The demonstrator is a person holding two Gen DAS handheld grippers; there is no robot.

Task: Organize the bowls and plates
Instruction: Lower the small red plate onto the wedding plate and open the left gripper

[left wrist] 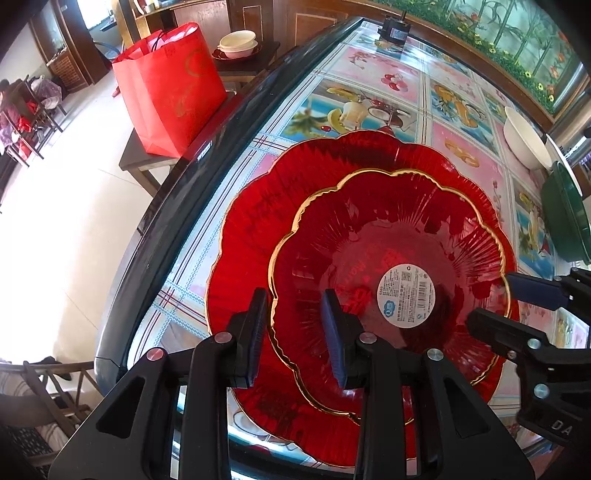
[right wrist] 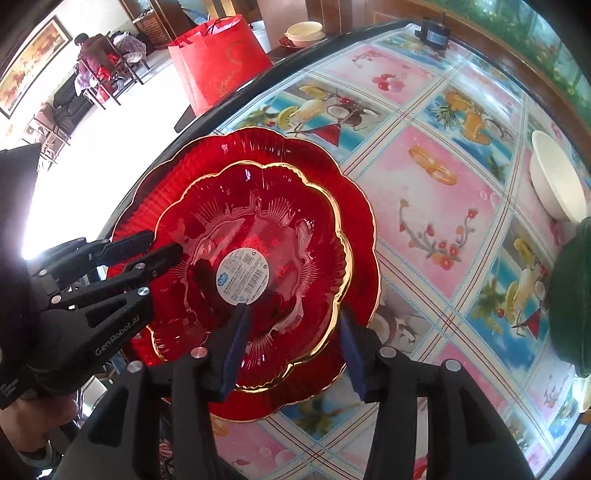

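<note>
A large red scalloped plate (left wrist: 255,221) (right wrist: 207,151) lies on the fruit-print table (left wrist: 399,85), near its dark edge. A smaller red bowl (left wrist: 373,229) (right wrist: 258,206) with a gold rim and a round white label (left wrist: 406,295) sits inside it. My left gripper (left wrist: 295,332) (right wrist: 162,243) is shut on the bowl's rim, one finger outside and one inside. My right gripper (right wrist: 293,347) (left wrist: 513,306) straddles the opposite rim, standing open with neither pad pressing on it.
A white bowl (left wrist: 524,140) (right wrist: 557,184) and a dark green dish (left wrist: 565,218) (right wrist: 572,295) stand at the table's right side. A small black device (left wrist: 393,29) sits at the far end. Beyond the edge stand a red bag (left wrist: 173,88) and stacked cream bowls (left wrist: 238,44).
</note>
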